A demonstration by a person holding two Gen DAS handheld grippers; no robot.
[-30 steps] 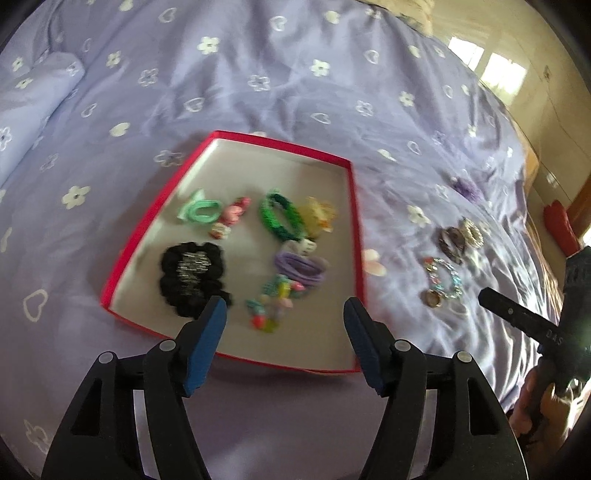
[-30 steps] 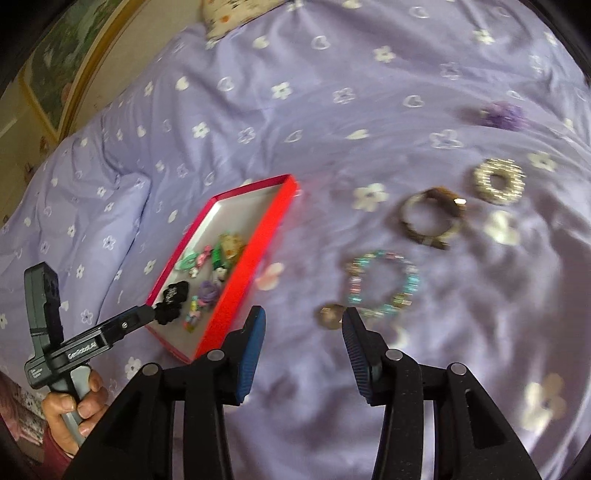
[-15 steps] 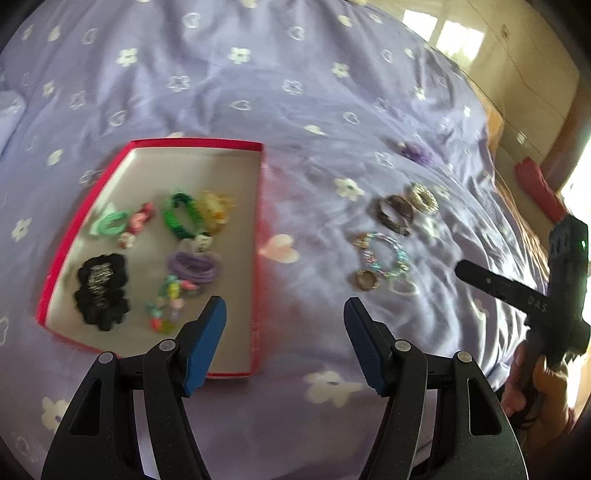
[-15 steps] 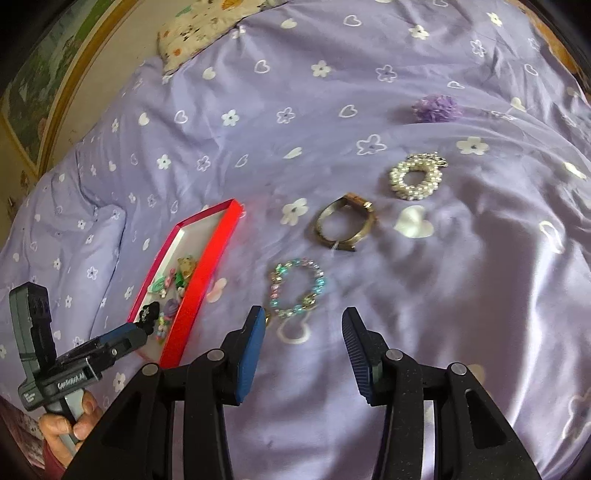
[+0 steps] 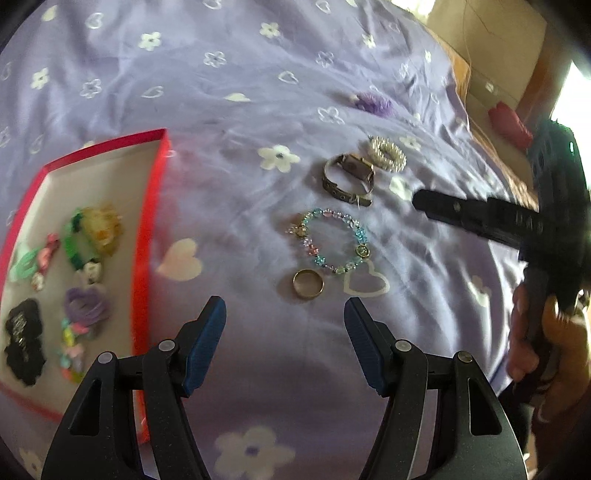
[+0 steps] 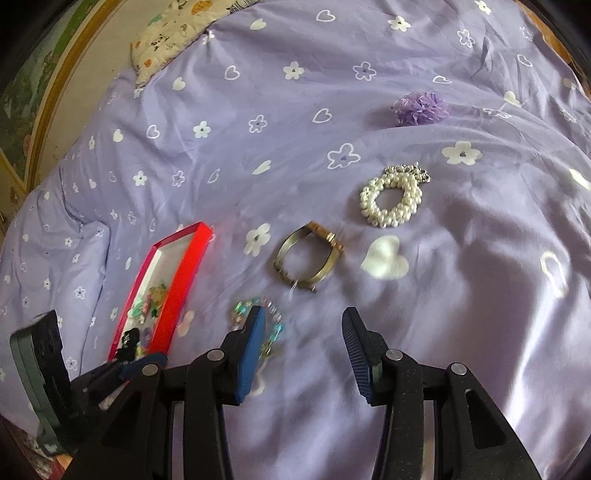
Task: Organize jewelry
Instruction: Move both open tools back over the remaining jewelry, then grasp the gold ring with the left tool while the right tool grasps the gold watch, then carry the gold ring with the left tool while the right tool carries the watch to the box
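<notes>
Loose jewelry lies on the purple bedspread: a gold ring [image 5: 308, 283], a pastel bead bracelet [image 5: 330, 240], a metal watch [image 5: 349, 179] and a pearl bracelet [image 5: 387, 153]. My left gripper [image 5: 284, 314] is open and empty just short of the ring. My right gripper [image 6: 303, 325] is open and empty, just short of the watch [image 6: 309, 260], with the bead bracelet [image 6: 271, 325] partly behind its left finger and the pearl bracelet [image 6: 392, 201] beyond. The red box [image 5: 147, 236] at the left holds several hair ties and clips.
A purple scrunchie [image 6: 421, 108] lies at the far side of the bed. A patterned pillow [image 6: 173, 33] sits at the head. The right gripper's body [image 5: 517, 225] and hand reach in from the right in the left wrist view. The bed's edge drops off at right.
My left gripper has swung right, from over the red box to the loose jewelry. My right gripper has moved forward past the bead bracelet toward the watch. Both stayed open.
</notes>
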